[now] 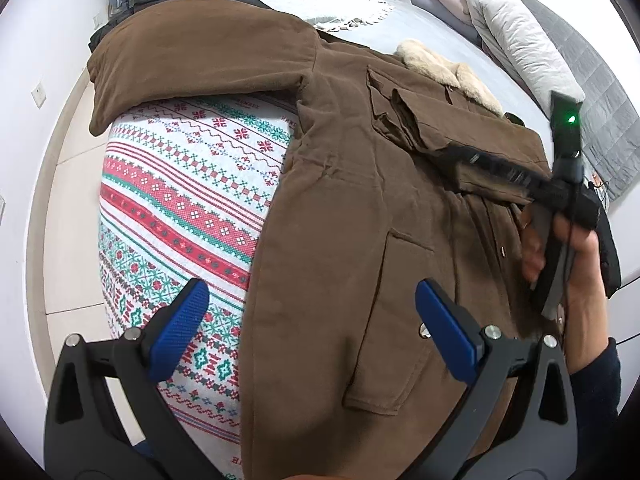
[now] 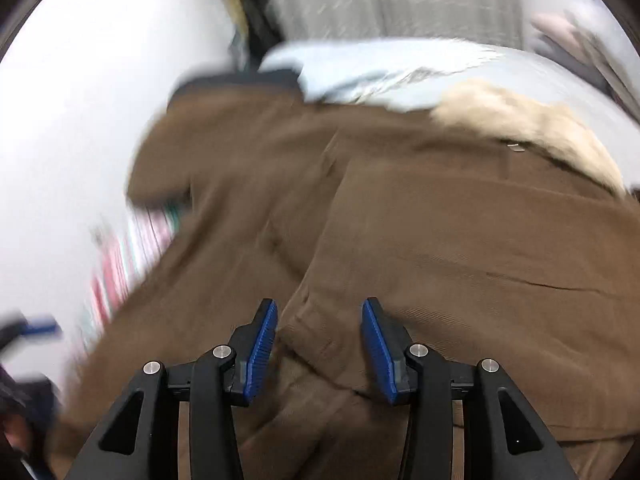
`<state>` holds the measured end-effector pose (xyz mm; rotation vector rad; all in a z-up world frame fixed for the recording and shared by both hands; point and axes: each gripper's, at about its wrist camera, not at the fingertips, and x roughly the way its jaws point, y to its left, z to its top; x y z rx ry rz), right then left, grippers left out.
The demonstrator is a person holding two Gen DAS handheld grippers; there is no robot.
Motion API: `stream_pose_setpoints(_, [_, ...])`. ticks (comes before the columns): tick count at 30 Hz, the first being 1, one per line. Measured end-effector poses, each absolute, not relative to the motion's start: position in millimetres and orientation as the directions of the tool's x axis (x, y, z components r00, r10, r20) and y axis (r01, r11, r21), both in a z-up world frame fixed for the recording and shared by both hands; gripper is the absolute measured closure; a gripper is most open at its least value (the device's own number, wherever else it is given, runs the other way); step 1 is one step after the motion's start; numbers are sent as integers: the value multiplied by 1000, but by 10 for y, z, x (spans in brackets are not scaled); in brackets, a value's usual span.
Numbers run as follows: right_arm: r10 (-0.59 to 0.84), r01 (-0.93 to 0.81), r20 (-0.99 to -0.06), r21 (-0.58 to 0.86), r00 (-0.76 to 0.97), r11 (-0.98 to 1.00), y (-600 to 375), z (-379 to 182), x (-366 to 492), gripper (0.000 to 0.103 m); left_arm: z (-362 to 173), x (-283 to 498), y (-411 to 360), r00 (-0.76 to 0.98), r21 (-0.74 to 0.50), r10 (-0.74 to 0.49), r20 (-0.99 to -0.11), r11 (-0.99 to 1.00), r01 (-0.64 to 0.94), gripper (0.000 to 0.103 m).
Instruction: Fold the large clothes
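A: Coat [image 1: 360,208] spread on patterned quilt [image 1: 180,200]; fur collar [image 1: 452,68] toward pillows [image 1: 516,44].
B: Left gripper [image 1: 312,320] gapes, empty; right gripper [image 2: 319,350] parted over coat, gripping nothing.

The coat [image 1: 360,216] lies on the bed [image 1: 192,200] — sleeve [image 1: 192,60] stretched left, pillows [image 1: 516,40] behind it to the right.

Brown coat [image 1: 360,208] with a cream fur collar [image 1: 452,74], spread on a red, green and white cross-stitch-patterned blanket [image 1: 188,200]; blue gripper pads [image 2: 262,352]; curtains [image 2: 384,0] seemingly grey, blurred.
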<state>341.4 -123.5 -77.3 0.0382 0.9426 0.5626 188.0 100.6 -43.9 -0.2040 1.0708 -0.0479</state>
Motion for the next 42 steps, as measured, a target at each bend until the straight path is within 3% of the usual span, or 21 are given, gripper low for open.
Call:
stream_pose_setpoints(2, [438, -340, -766, 301, 471, 891, -1470, -848, 3561, 46, -449, 1891, 1019, 479, -192, -137, -867, 979, -68, 0])
stream_pose_setpoints(5, [432, -219, -789, 373, 437, 902, -1919, -1029, 3693, 44, -463, 1904, 1050, 475, -193, -133, -870, 978, -80, 0])
stream_pose_setpoints(8, [486, -144, -695, 491, 530, 859, -2562, -892, 3650, 44, -457, 1887, 1066, 478, -195, -134, -868, 977, -81, 0])
stream_pose_setpoints(11, [534, -19, -570, 672, 625, 740, -3379, -873, 3522, 35, -454, 1879, 1050, 480, -193, -133, -867, 978, -77, 0])
stream_pose_setpoints(13, [425, 134, -659, 623, 620, 771, -3762, -1063, 3471, 34, -462, 1887, 1026, 479, -191, -133, -868, 979, -75, 0])
stream_pose_setpoints(14, [353, 175, -717, 549, 601, 817, -3864, -1158, 3438, 46, -472, 1892, 1007, 475, -190, -134, -870, 979, -72, 0])
stream_pose_setpoints(15, [338, 171, -721, 532, 605, 830, -3911, -1194, 3399, 67, -482, 1894, 991, 474, -187, -133, -871, 980, -70, 0])
stream_pose_setpoints(16, [314, 190, -722, 523, 616, 831, -4021, -1227, 3361, 76, -493, 1893, 970, 473, -181, -128, -872, 981, -68, 0])
stream_pose_setpoints(17, [289, 249, -732, 530, 617, 811, -4143, -1244, 3359, 94, -501, 1894, 957, 472, -176, -124, -873, 982, -66, 0])
stream_pose_setpoints(19, [249, 311, -717, 551, 652, 774, -4287, -1215, 3344, 96, -524, 1895, 921, 470, -164, -117, -875, 985, -60, 0])
stream_pose_setpoints(23, [121, 289, -766, 376, 631, 880, -4029, -1211, 3405, 96, -548, 1931, 894, 472, -143, -100, -876, 988, -57, 0])
stream_pose_setpoints(25, [61, 290, -789, 295, 612, 910, -3899, -1089, 3380, 90, -553, 1957, 919, 475, -147, -97, -875, 987, -69, 0])
stream_pose_setpoints(29, [-5, 211, -786, 159, 619, 965, -3429, -782, 3358, 40, -527, 1980, 1020, 484, -183, -116, -867, 979, -93, 0])
stream_pose_setpoints(36, [121, 10, -819, 153, 561, 988, -2565, -514, 3070, 35, -440, 2065, 1536, 527, -286, -165, -834, 946, -156, 0])
stream_pose_setpoints(42, [188, -178, -858, 114, 479, 977, -1714, -422, 2411, 34, -598, 2276, 2458, 540, -439, -192, -819, 816, -376, 0])
